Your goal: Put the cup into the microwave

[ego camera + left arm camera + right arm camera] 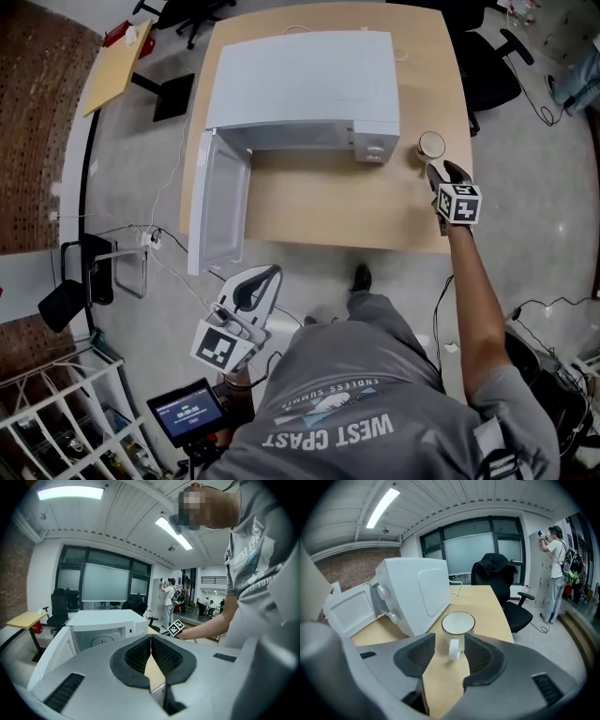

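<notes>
Between parted right tongs (449, 639): cup (458, 623) handle; cup upright on table (492, 606)

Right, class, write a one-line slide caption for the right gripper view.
Open right gripper facing the handle of a white cup beside the microwave on the table.

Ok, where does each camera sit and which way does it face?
Head view: on the head, steeply down at table, microwave, cup; shows torso, left gripper, right gripper.
Left gripper view: beside the table, along shut jaws toward the open microwave; torso, right arm.
Right gripper view: along open jaws at the cup; no body.
All three share the microwave.
</notes>
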The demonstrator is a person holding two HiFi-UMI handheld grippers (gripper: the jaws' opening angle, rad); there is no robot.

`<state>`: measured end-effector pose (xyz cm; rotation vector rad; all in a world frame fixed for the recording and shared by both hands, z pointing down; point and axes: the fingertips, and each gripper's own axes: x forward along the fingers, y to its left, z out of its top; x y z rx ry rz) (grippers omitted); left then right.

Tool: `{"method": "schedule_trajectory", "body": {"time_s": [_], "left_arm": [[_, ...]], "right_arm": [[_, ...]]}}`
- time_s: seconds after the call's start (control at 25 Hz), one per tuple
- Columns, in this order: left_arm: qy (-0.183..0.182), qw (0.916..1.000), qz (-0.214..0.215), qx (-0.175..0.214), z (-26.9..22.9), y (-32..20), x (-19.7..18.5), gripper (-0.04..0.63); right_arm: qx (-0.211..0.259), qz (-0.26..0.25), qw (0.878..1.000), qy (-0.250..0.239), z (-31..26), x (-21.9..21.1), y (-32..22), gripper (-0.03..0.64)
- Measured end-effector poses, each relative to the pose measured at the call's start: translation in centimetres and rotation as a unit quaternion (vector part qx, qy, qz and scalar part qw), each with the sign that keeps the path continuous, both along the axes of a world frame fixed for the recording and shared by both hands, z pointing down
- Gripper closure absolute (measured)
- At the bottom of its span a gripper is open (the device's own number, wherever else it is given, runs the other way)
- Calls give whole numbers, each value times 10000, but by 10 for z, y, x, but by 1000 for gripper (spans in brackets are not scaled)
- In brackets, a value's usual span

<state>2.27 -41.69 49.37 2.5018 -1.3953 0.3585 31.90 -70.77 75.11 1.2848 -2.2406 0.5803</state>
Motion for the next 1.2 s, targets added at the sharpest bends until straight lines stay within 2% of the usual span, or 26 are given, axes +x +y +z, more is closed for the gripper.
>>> {"method": "schedule_trajectory", "body": {"time_s": [0.2, 0.32, 0.44, 0.64, 0.84, 1.04, 1.2], "left_arm": [[-49, 9998, -147, -110, 5, 2, -3, 574], [-99, 9995, -230, -172, 6, 8, -3, 574], [-122, 9992, -323, -203, 7, 15, -5, 574], [-118, 9990, -382, -207, 8, 28, -7, 574], [-98, 9993, -335, -97, 3, 43, -8, 574], [-52, 9996, -272, 103, 6, 103, -29, 574], [5, 9990, -281, 353, -8, 117, -30, 574]], "right_arm": [[-278, 70, 9991, 312, 42, -2, -14, 423], [-280, 244, 9978, 557, 57, 2, -21, 425], [-170, 435, 9962, 733, 60, 7, -25, 530], [-176, 498, 9969, 577, 58, 8, -21, 546], [-84, 445, 9984, 339, 38, 6, 7, 546], [334, 475, 9982, 157, -1, -12, 72, 546], [699, 429, 9966, 30, -56, -9, 93, 546]]}}
